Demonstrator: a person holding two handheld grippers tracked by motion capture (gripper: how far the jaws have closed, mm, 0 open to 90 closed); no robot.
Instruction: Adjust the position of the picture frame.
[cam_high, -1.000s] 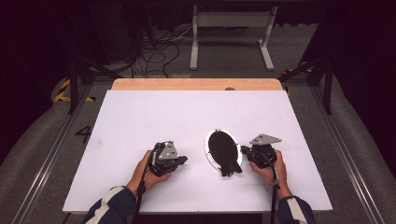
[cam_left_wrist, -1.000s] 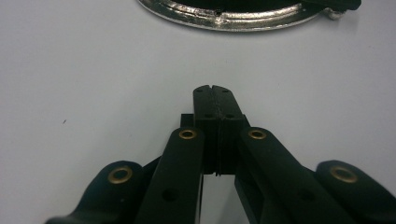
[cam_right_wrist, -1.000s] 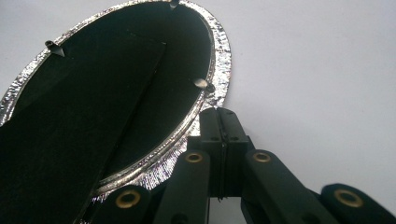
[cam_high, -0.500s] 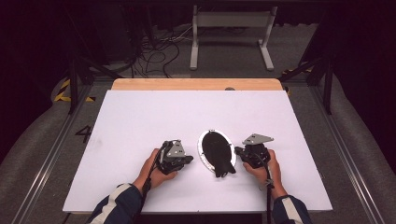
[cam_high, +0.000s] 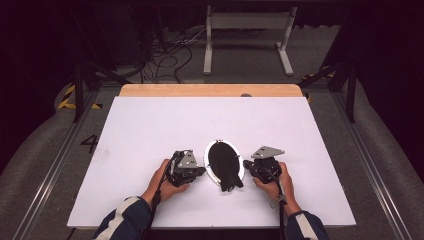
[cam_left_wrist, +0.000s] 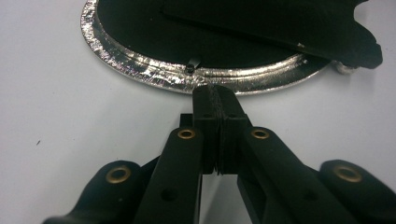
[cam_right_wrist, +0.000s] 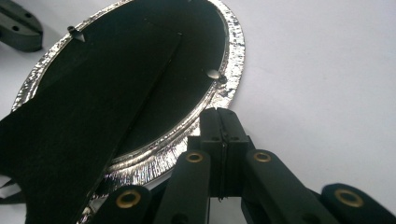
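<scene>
The oval picture frame (cam_high: 223, 162) lies face down between my hands, long axis near-to-far, my left fingers (cam_left_wrist: 215, 100) and right fingers (cam_right_wrist: 220, 122) pressed together empty at its silver rim (cam_left_wrist: 140, 70).

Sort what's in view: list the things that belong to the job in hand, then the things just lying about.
In the job:
- oval silver-rimmed frame, black back facing up
- its black stand flap
- left gripper, jaws shut at the rim
- right gripper, jaws shut at the rim

Lying about:
- loose cables on the floor
- white stand behind the table
</scene>
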